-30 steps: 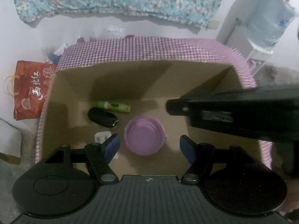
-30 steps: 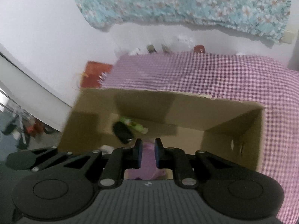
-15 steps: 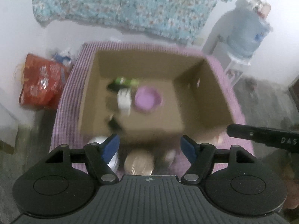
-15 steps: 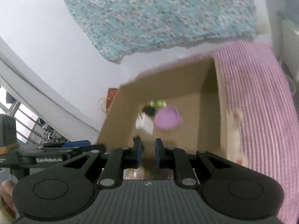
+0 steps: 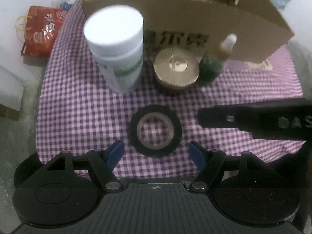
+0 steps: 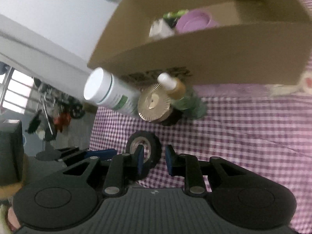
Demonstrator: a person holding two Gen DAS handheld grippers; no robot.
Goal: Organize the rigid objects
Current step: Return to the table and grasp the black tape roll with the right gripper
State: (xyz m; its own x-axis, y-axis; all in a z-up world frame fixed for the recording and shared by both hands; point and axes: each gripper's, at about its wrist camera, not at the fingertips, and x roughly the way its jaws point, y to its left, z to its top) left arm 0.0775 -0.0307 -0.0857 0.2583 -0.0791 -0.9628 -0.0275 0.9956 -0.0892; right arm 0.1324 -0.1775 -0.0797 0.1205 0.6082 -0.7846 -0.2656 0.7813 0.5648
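A black tape roll (image 5: 155, 129) lies flat on the purple checked cloth (image 5: 78, 105), just ahead of my open left gripper (image 5: 157, 152). In the right wrist view my right gripper (image 6: 154, 160) is part open, its left finger over the roll's hole and its right finger outside the rim of the tape roll (image 6: 154, 146). A white bottle (image 5: 115, 46), a gold lidded jar (image 5: 176, 67) and a green dropper bottle (image 5: 214, 64) stand before the cardboard box (image 5: 214, 21). The box (image 6: 195, 54) holds a purple bowl (image 6: 195, 21) and small items.
A red bag (image 5: 42, 31) sits on the floor left of the table. The right gripper's black body (image 5: 259, 120) shows at the right of the left wrist view. The table's left edge drops to the floor (image 6: 48, 117).
Both grippers pulled back from above the box and dropped low over the cloth in front of it. The right gripper's fingers opened and now straddle one side of the tape roll.
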